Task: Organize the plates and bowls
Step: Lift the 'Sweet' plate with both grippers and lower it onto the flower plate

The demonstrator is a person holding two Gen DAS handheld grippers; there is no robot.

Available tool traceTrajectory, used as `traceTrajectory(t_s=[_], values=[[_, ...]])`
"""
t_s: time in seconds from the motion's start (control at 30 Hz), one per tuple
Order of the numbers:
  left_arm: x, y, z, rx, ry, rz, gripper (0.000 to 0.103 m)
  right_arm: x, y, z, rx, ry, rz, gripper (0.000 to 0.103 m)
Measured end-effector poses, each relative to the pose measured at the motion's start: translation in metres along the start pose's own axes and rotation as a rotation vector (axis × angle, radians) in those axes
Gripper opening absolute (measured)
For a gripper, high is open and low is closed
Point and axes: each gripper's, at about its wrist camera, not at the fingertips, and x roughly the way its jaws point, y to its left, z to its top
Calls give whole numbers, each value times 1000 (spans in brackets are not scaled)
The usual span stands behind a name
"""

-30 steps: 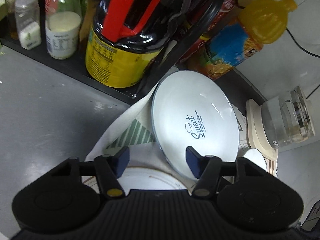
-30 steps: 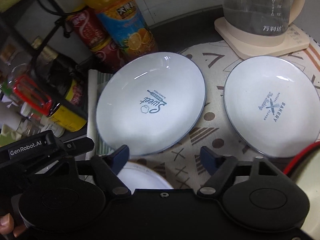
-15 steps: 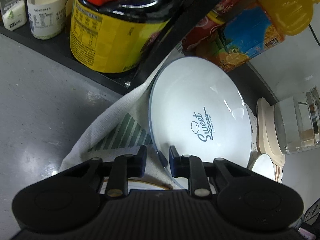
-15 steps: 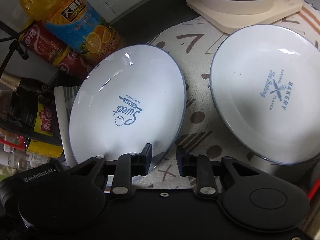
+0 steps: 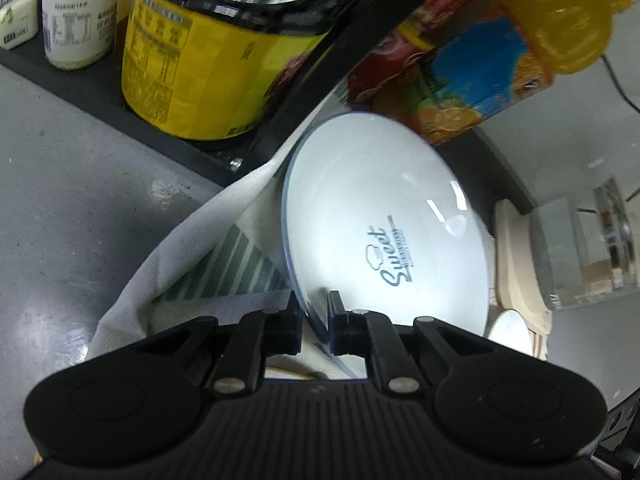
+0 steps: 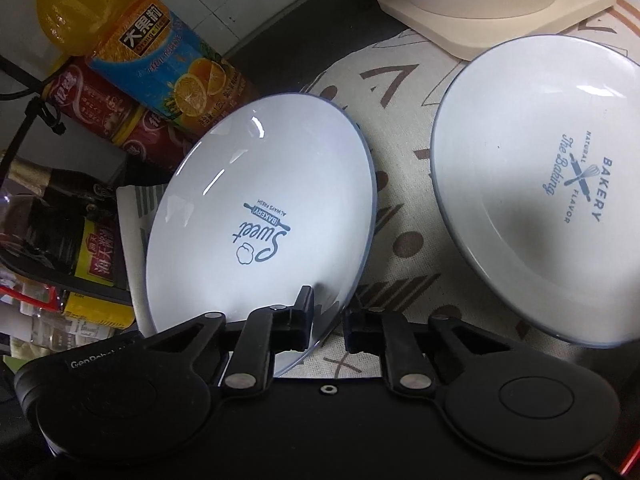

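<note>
A white plate printed "Sweet" [image 5: 380, 220] lies on a patterned cloth [image 6: 400, 208], and both grippers hold it. My left gripper [image 5: 314, 322] has its jaws closing tight on the plate's near rim, one pad on each face. In the right wrist view the same plate [image 6: 260, 200] appears tilted, with my right gripper [image 6: 328, 326] closing on its lower rim, the left pad on the top face. A second white plate, printed "Bakery" [image 6: 540, 200], rests on the cloth to the right, apart from both grippers.
A black shelf [image 5: 100, 92] with a yellow-labelled jar [image 5: 192, 60] and small bottles stands close behind. An orange juice bottle [image 6: 152, 52] and red cans [image 6: 92, 104] crowd the plate's far edge. A glass kettle [image 5: 580, 248] sits on a cream base. A small white dish [image 5: 508, 328] lies beside it.
Both grippers have come down and shut on the rim of the Sweet plate, from wide open a second ago. The plate now looks tilted in the right wrist view.
</note>
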Motion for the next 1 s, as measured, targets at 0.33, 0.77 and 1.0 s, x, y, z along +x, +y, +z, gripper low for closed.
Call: traceTrajectory(t_s=[0.33,0.77,1.0], values=[[-26,-3,-9,39,-8,-12,12,-26,6,-15,-65,-51,13,14],[-67,-4,-35,83,-36,-44,12,-70,3,-39,-96,-113,12,15],[-90,6,-54,93,-44,-45,12,-91,7,-62,-125,-135,17,15]])
